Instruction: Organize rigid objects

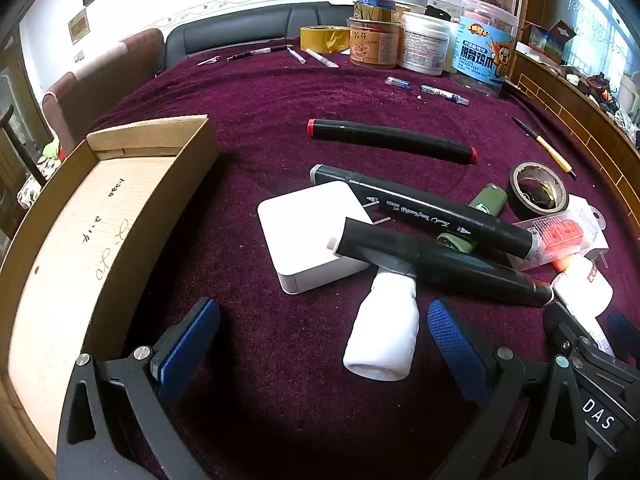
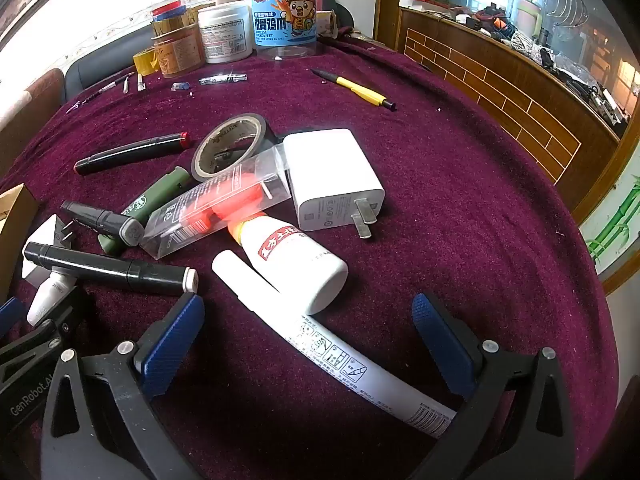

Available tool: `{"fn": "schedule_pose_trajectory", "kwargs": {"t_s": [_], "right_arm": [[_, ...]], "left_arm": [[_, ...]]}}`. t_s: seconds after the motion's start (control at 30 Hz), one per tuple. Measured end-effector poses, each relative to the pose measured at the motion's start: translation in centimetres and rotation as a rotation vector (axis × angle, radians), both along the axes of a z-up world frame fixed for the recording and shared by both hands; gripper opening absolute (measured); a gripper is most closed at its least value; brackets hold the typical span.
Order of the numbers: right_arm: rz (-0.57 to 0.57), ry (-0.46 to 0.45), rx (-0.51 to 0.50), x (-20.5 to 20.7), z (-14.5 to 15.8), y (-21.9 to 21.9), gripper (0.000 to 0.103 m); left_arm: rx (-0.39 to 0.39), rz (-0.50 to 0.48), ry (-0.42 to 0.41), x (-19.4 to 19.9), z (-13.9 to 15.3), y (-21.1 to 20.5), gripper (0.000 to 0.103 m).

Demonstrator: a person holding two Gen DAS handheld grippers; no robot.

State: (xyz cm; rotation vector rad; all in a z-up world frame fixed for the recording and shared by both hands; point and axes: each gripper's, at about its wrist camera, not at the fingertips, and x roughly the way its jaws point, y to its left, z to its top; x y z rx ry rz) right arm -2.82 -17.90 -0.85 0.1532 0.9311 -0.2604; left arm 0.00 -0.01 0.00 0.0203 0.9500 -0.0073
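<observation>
Left wrist view: three black plastic markers (image 1: 390,140), one white square charger (image 1: 308,236), one empty cardboard tray (image 1: 192,152) at table's left edge. Left gripper (image 1: 324,344) and right gripper (image 2: 308,332) tilted downward, fingers apart, gripping nothing.

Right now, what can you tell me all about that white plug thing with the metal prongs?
The charger is a white, smooth, blocky plastic box with rounded corners. Two flat metal prongs stick out of one end, toward the camera, next to small grey printing. It lies flat on the purple cloth. A clear plastic box leans against its far left corner, and the tape roll sits just behind that corner. Neither gripper touches it.
</observation>
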Motion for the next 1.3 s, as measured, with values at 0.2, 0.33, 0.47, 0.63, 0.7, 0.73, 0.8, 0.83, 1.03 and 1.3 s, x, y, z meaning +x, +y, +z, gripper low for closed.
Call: {"fn": "schedule_pose_trajectory", "kwargs": {"t_s": [0.2, 0.33, 0.47, 0.63, 0.7, 0.73, 0.8, 0.83, 1.03, 1.3], "right_arm": [[0.0, 0.0, -0.002, 0.0, 0.0, 0.0, 0.103], [0.0, 0.0, -0.002, 0.0, 0.0, 0.0, 0.103], [0.0, 0.0, -0.002, 0.0, 0.0, 0.0, 0.103], [0.0, -0.001, -0.002, 0.0, 0.0, 0.0, 0.103], [0.001, 0.0, 0.0, 0.1, 0.0, 0.0, 0.103], [0.008, 0.006, 0.002, 0.1, 0.0, 0.1, 0.103], [0.034, 0.028, 0.01, 0.3, 0.1, 0.0, 0.103], [0.042, 0.039, 0.012, 0.4, -0.1, 0.0, 0.103], [0.081, 0.054, 0.013, -0.1, 0.0, 0.0, 0.103], [0.086, 0.053, 0.008, -0.5, 0.0, 0.0, 0.103]], "left_arm": [[-0.001, 0.0, -0.001, 0.0, 0.0, 0.0, 0.102], [-0.002, 0.0, -0.001, 0.0, 0.0, 0.0, 0.102], [-0.002, 0.0, -0.001, 0.0, 0.0, 0.0, 0.102], [-0.002, 0.005, -0.001, 0.0, 0.0, 0.0, 0.102], [0.0, -0.004, 0.003, 0.0, 0.0, 0.1, 0.102], [-0.001, -0.024, 0.015, 0.0, 0.1, 0.3, 0.102], [-0.005, -0.08, 0.065, 0.0, 0.2, 0.3, 0.102], [-0.005, -0.086, 0.073, -0.1, 0.4, 0.4, 0.102], [-0.003, -0.135, 0.027, -1.7, 0.3, 0.7, 0.102], [-0.004, -0.136, 0.028, -2.0, 0.5, 0.8, 0.102]]}}
